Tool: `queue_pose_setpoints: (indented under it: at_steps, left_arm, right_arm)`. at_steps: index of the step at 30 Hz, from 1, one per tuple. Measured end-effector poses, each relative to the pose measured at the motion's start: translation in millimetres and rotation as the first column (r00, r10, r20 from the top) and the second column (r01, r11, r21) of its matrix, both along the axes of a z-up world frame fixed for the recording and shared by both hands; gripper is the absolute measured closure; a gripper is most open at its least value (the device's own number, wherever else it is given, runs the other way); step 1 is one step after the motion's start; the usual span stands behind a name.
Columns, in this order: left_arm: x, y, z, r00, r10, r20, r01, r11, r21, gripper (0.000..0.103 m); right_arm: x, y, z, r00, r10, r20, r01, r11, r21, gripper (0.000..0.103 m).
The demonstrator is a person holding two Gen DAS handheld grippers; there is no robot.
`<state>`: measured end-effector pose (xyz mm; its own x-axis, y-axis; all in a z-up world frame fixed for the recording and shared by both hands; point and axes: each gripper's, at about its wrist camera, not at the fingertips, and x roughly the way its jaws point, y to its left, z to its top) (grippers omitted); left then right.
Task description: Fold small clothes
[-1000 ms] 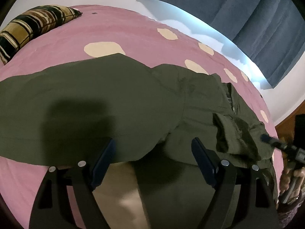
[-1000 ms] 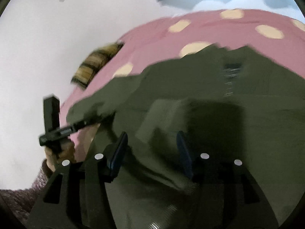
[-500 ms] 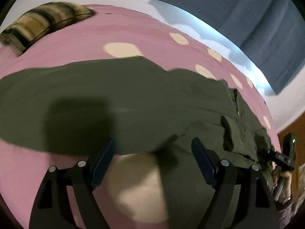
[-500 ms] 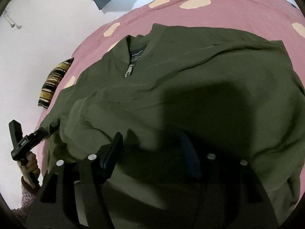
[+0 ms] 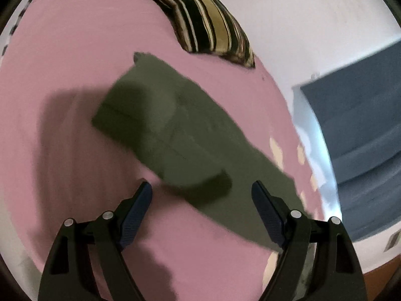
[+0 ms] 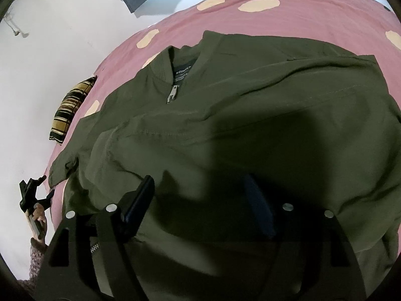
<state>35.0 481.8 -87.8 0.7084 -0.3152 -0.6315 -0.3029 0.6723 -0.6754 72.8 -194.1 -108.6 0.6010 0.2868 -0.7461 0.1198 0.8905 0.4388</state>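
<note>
Overhead, on the bed: two handheld grippers worked above an olive-green jacket.

Jacket [image 6: 250,115]: lay spread front-up on the pink bedspread [image 6: 288,20], its ribbed collar [image 6: 160,67] toward the far edge and the zipper pull [image 6: 173,95] closed just below the neck label.

Sleeve [image 5: 160,125]: stretched out across the bedspread [image 5: 62,62] in the left wrist view, its cuff end pointing toward the striped pillow [image 5: 200,17]; the picture was blurred.

Left gripper [image 5: 201,200]: hovered over the sleeve's near edge with its fingers wide apart and nothing between them.

Left gripper, seen from the right [image 6: 32,193]: sat at the jacket's left side, just beside the sleeve end, held in the person's hand [image 6: 37,213].

Right gripper [image 6: 200,203]: hung above the jacket's lower body, fingers spread, casting a dark shadow on the cloth; whether its tips touched the fabric could not be told.

Background: white wall [image 5: 313,12] and a blue-grey curtain [image 5: 363,125] beyond the bed.
</note>
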Motion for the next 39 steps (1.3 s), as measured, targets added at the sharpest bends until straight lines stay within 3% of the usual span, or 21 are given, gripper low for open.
queue_pose_setpoints:
  at_steps: [5,6,7,9,10,14,18,22,25,29,32,36,39]
  left_arm:
    - [17.7,17.6,-0.6,0.998,0.068,0.009,-0.068,0.997,-0.036,0.023]
    - [20.6,22.4,-1.8,0.996,0.085,-0.002,-0.085,0.995,-0.042,0.029]
    - [23.2,23.5,-2.7,0.994,0.102,-0.026,-0.102,0.994,-0.030,0.048]
    - [27.8,24.9,-5.2,0.989,0.119,-0.083,-0.118,0.993,0.017,0.069]
    - [27.9,25.3,-4.8,0.990,0.110,-0.085,-0.108,0.994,0.021,0.072]
    - [27.3,15.6,6.0,0.990,0.093,-0.108,-0.079,0.989,0.126,0.075]
    - [26.0,-11.9,43.4,0.995,0.083,-0.058,-0.064,0.959,0.278,0.076]
    - [25.4,-69.2,100.2,0.998,-0.037,0.048,0.015,0.920,0.392,0.076]
    - [27.6,-122.8,135.4,0.982,-0.161,0.103,0.100,0.892,0.440,0.077]
    - [34.9,-209.1,172.2,0.928,-0.344,0.140,0.243,0.847,0.473,0.077]
    - [40.4,-284.3,185.5,0.867,-0.476,0.147,0.343,0.784,0.518,0.077]
    - [36.3,-382.0,183.4,0.772,-0.622,0.130,0.475,0.702,0.530,0.077]
    - [37.2,-438.7,167.3,0.720,-0.687,0.094,0.560,0.656,0.505,0.077]
  right_arm:
    - [1.1,0.3,-0.4,1.000,-0.007,0.002,0.007,1.000,-0.005,0.026]
    - [1.0,-0.2,-0.3,1.000,-0.007,0.003,0.007,1.000,-0.004,0.026]
    - [1.3,-0.5,-0.4,1.000,-0.006,0.003,0.006,1.000,-0.003,0.026]
    - [3.1,-0.5,-0.8,1.000,-0.007,0.003,0.007,1.000,-0.004,0.026]
    - [3.0,-0.6,-0.7,1.000,-0.007,0.004,0.007,1.000,-0.004,0.026]
    - [4.3,-0.4,-0.8,1.000,-0.009,0.007,0.009,1.000,-0.008,0.026]
    - [4.5,-1.1,-0.8,1.000,-0.011,0.010,0.011,1.000,-0.002,0.026]
    - [2.8,-1.4,0.0,1.000,-0.020,0.015,0.020,1.000,0.009,0.026]
    - [1.4,-0.7,2.5,0.999,-0.026,0.018,0.026,1.000,0.005,0.026]
    - [-5.9,-2.9,8.9,0.999,-0.033,0.042,0.032,0.999,0.021,0.026]
    - [-12.3,-7.6,15.2,0.997,-0.040,0.065,0.038,0.999,0.032,0.026]
    - [-22.2,-18.5,22.1,0.994,-0.064,0.084,0.060,0.997,0.043,0.026]
    - [-30.5,-28.8,25.8,0.992,-0.085,0.092,0.079,0.995,0.059,0.026]
